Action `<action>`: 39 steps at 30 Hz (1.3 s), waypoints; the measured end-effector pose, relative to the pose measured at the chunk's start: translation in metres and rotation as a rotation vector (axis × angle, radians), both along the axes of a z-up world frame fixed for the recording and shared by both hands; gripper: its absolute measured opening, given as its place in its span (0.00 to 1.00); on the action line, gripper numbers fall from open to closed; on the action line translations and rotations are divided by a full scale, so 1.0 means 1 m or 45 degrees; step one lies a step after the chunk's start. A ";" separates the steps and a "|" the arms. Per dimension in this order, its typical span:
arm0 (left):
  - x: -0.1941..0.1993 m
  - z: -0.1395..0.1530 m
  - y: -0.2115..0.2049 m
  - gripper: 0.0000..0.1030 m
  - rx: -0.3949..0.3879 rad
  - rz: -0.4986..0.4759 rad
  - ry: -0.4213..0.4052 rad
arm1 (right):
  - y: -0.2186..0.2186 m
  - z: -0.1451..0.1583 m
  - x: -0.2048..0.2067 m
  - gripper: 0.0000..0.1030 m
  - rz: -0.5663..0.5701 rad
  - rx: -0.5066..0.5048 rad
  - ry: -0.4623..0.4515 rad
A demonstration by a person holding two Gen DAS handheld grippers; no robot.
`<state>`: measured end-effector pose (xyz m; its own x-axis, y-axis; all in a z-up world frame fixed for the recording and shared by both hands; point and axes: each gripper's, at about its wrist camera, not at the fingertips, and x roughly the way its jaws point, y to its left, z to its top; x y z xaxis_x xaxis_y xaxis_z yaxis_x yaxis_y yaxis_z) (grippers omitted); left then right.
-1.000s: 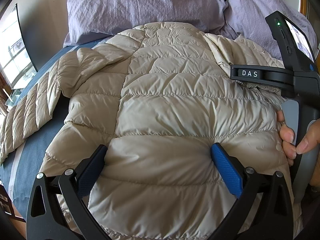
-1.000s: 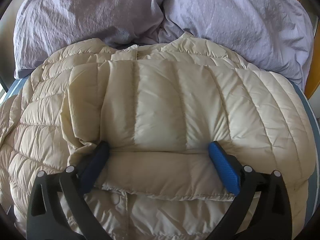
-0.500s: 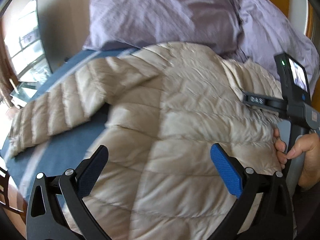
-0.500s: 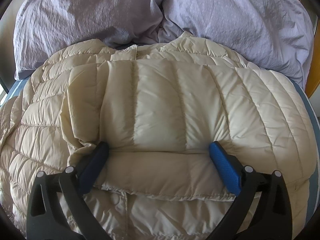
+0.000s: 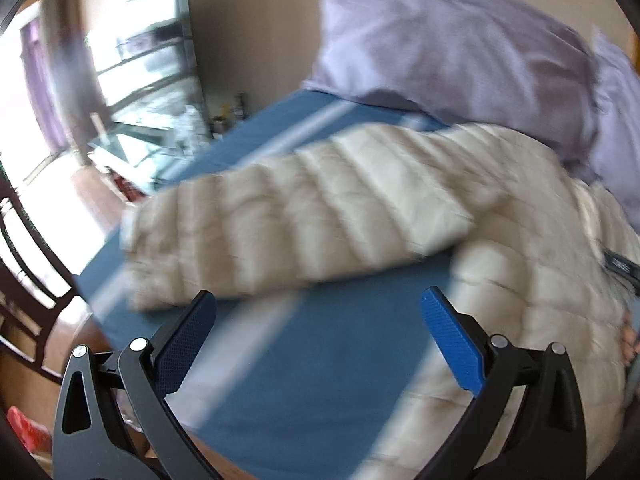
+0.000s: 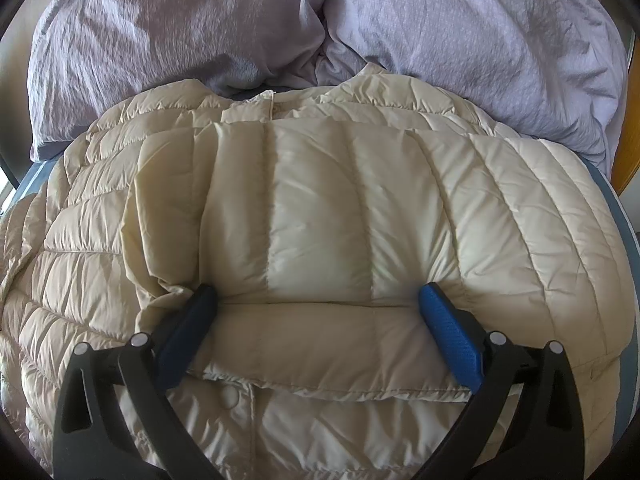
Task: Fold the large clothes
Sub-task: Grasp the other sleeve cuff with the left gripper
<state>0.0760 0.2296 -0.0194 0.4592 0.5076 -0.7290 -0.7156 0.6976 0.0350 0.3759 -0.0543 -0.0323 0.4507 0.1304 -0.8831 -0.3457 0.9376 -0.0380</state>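
Note:
A cream quilted puffer jacket [image 6: 340, 216] lies on a blue bed, with one sleeve folded across its body. My right gripper [image 6: 318, 308] is open and presses down on that folded sleeve, a finger at each side. In the blurred left wrist view the jacket's other sleeve [image 5: 296, 216] stretches out to the left over the blue sheet [image 5: 320, 360]. My left gripper [image 5: 318, 312] is open above the bare sheet, just short of the sleeve, with nothing between its fingers. The jacket's body [image 5: 540, 280] fills the right of that view.
Two lilac pillows [image 6: 180, 28] [image 6: 480, 32] lie at the head of the bed behind the jacket. The bed's left edge [image 5: 100, 308] drops to a wooden floor, with a bright window and shelves [image 5: 132, 80] beyond. A hand [image 5: 628, 340] shows at the far right.
My left gripper has swung left off the jacket's body and now faces the outstretched sleeve and the bed's edge. The right gripper has stayed pressed on the folded sleeve.

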 end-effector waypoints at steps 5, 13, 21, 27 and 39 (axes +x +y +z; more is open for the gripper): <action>-0.029 -0.001 0.058 0.99 0.059 0.154 0.091 | 0.001 0.000 0.000 0.98 -0.004 0.001 0.000; -0.050 -0.027 0.116 0.90 -0.134 0.271 0.085 | 0.000 0.000 -0.001 0.98 -0.006 0.006 0.000; -0.056 -0.040 0.129 0.77 -0.243 0.290 0.014 | 0.000 0.000 -0.001 0.98 -0.015 0.011 -0.001; -0.052 -0.038 0.127 0.44 -0.237 0.284 -0.002 | 0.000 0.000 -0.001 0.98 -0.017 0.015 -0.001; -0.031 -0.012 0.118 0.06 -0.194 0.237 -0.018 | 0.002 0.001 -0.001 0.98 -0.033 0.024 -0.002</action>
